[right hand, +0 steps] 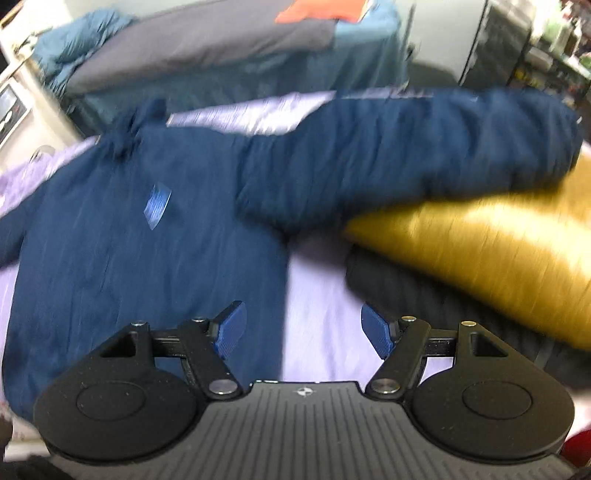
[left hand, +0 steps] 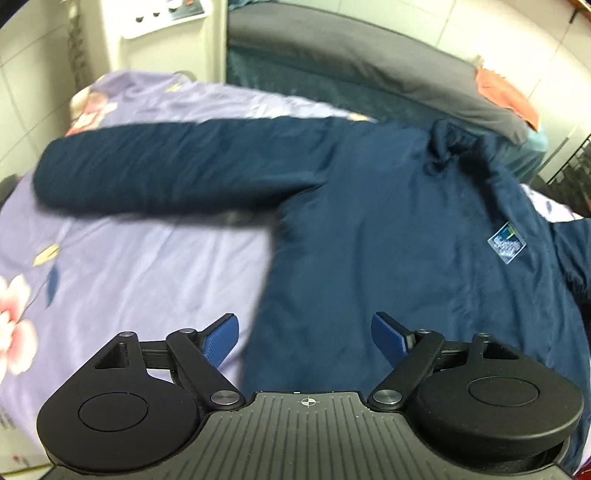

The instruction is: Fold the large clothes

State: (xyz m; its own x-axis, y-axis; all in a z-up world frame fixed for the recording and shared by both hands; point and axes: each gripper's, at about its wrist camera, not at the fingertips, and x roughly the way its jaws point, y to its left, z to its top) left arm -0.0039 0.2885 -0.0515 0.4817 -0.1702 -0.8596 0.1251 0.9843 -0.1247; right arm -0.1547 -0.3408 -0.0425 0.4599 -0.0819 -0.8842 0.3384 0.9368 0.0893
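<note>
A navy blue padded jacket (left hand: 388, 229) lies spread flat on a lilac floral bedsheet (left hand: 129, 266), collar toward the far side, a small light patch (left hand: 506, 244) on its chest. One sleeve (left hand: 166, 166) stretches out to the left. My left gripper (left hand: 305, 326) hovers above the jacket's lower left edge, open, with nothing between its blue pads. In the right wrist view the same jacket (right hand: 129, 240) fills the left, its other sleeve (right hand: 424, 147) reaching right over a gold cushion (right hand: 480, 251). My right gripper (right hand: 303, 321) hangs open above the jacket's right hem edge and bare sheet.
A grey mattress or cushion (left hand: 351, 48) with an orange cloth (left hand: 506, 96) lies beyond the bed. A white appliance (left hand: 166, 18) stands at the far left. Dark fabric (right hand: 406, 295) lies under the gold cushion. Shelving (right hand: 535, 44) stands at the far right.
</note>
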